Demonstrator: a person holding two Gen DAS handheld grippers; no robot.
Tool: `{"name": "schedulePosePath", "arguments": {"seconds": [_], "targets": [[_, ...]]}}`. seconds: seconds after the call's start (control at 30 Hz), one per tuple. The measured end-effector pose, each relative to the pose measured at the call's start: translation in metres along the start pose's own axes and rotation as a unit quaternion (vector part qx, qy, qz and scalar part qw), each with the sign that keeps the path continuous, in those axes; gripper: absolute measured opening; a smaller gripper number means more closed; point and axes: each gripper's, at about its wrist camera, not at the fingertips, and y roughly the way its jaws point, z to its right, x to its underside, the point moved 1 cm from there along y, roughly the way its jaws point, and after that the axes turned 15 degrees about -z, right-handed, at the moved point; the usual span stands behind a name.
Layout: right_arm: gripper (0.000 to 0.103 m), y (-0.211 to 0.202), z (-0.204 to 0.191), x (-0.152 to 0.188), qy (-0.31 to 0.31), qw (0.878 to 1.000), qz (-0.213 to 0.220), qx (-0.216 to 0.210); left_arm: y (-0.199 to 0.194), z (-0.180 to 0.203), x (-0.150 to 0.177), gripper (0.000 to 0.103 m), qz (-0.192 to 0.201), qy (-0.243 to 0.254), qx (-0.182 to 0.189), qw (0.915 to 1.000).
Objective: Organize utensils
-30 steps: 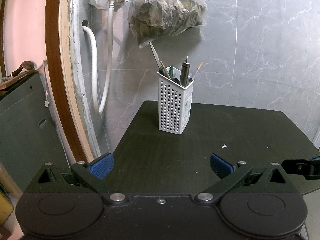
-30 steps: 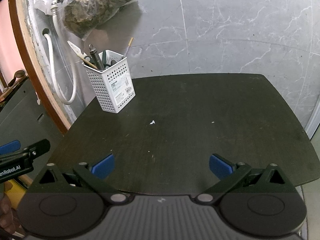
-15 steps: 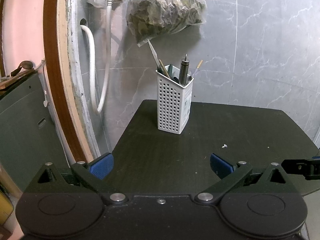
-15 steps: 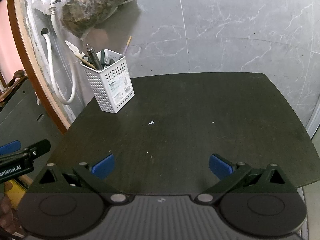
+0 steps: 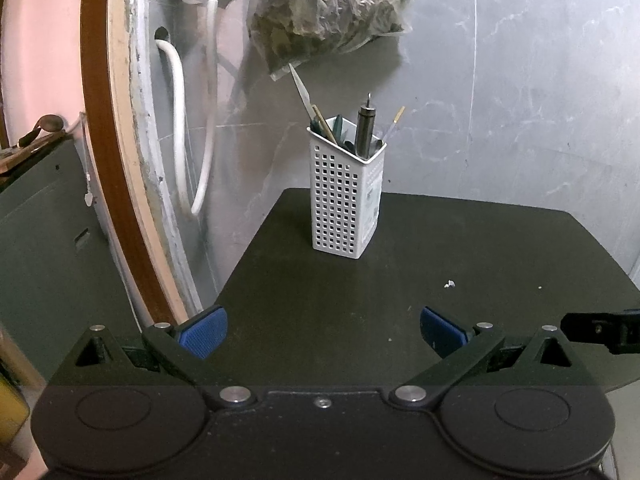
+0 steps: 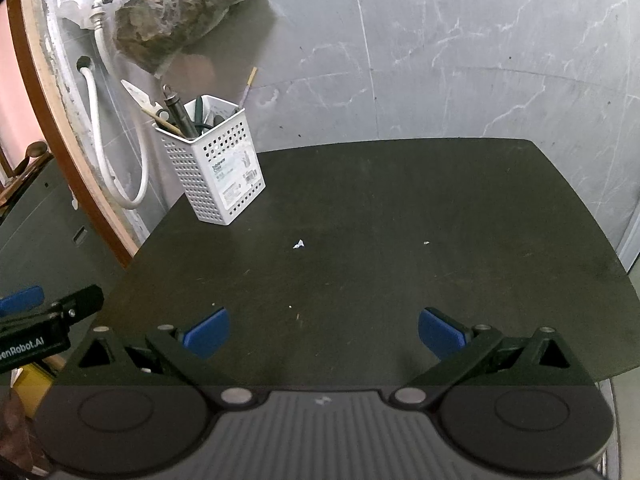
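Change since earlier frames: the white perforated plastic utensil holder [image 5: 347,196] sits a little lower and nearer the centre of the left wrist view than a second ago; in the right wrist view it has barely shifted. Nothing on the table has moved
Meaning for task: judged a small re-aiming of the left tool, not a manipulation step; no utensil lies loose on the table, so the sorting looks either finished or not yet begun
White flexible hose [image 5: 179,128]: hangs on the wall at 10 o'clock in the left wrist view, well apart from the holder
Clear plastic bag of dried leaves [image 5: 326,16]: hangs on the grey marble wall at 12 o'clock, above the holder
Utensil holder location: upright at the far left corner of the dark rounded table [image 5: 480,264], at 12 o'clock from the left tool and 10 o'clock from the right
Contents: a white blade tip [image 5: 301,92], a dark metal cylinder [image 5: 365,128], green handles, thin sticks
Left gripper [image 5: 323,330]: level, low over the near left table edge, blue-padded fingers spread wide, holding nothing
Right gripper [image 6: 323,331]: level over the near edge, facing the table middle, fingers spread wide, empty
White crumb [image 6: 298,244]: mid-table, clear of both tools
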Motion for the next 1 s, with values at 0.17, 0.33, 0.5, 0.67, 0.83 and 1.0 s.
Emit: {"name": "schedulePosePath", "arguments": {"seconds": [0.17, 0.33, 0.5, 0.67, 0.83, 1.0], "targets": [[0.103, 0.003, 0.002, -0.002, 0.000, 1.000, -0.003, -0.003, 0.002, 0.001, -0.002, 0.102, -0.001, 0.001, -0.003, 1.0000], [0.103, 0.006, 0.005, -0.006, -0.001, 1.000, -0.006, -0.005, 0.004, 0.001, -0.003, 0.102, -0.002, 0.001, -0.004, 1.0000], [0.103, 0.009, 0.007, -0.008, -0.002, 1.000, -0.009, -0.008, 0.007, 0.001, -0.004, 0.102, -0.005, 0.001, -0.004, 1.0000], [0.103, 0.013, 0.010, -0.011, -0.002, 1.000, -0.012, -0.010, 0.013, 0.002, -0.006, 0.102, -0.015, 0.001, -0.004, 0.9999], [0.103, 0.018, 0.014, -0.014, -0.001, 1.000, -0.017, -0.012, 0.019, 0.005, -0.010, 0.102, -0.020, -0.001, -0.005, 0.9998], [0.103, 0.023, 0.019, -0.019, 0.002, 1.000, -0.021, -0.013, 0.026, 0.008, -0.014, 0.102, -0.029, -0.003, -0.005, 0.9996]]}}
